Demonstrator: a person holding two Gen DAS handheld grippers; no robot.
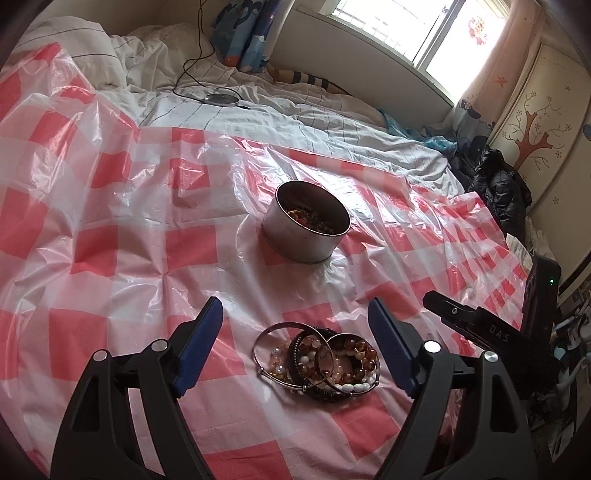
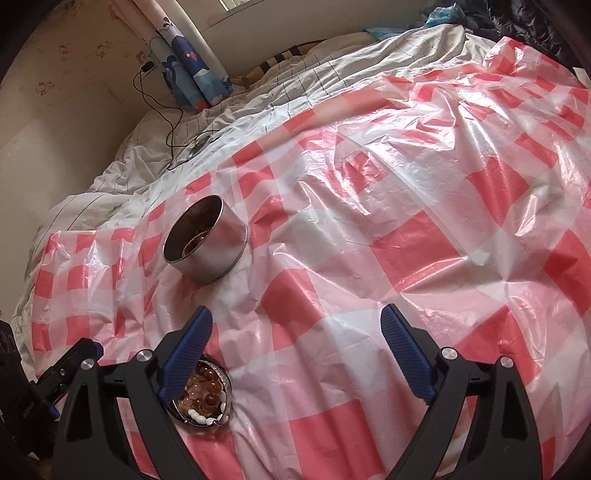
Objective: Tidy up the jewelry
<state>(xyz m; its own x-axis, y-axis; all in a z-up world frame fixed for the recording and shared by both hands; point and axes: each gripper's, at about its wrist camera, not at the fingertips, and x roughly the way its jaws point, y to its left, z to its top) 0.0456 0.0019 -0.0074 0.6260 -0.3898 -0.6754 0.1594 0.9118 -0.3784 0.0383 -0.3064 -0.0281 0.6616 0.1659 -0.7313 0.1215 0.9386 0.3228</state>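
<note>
One tin (image 1: 306,229) is sitting on one checked sheet (image 1: 110,240); one pile of bracelets (image 1: 317,362) is lying nearby; two hand-held grippers are showing.

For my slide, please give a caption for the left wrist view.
Open left gripper above a bracelet pile on checked plastic sheet, metal tin beyond.

1. Bed (image 1: 258,110) carries a white quilt with thin dark grid lines, rumpled.
2. Red-and-white checked plastic sheet (image 1: 110,221) spread over the quilt, creased and glossy.
3. Window (image 1: 436,33) beyond the bed's far edge; strong daylight.
4. Pink curtain (image 1: 491,62) beside the window.
5. Cabinet door (image 1: 535,133) with red tree motif at the bed's right edge.
6. Beige wall (image 2: 74,110), black cable (image 2: 162,110) trailing onto the quilt.
</note>
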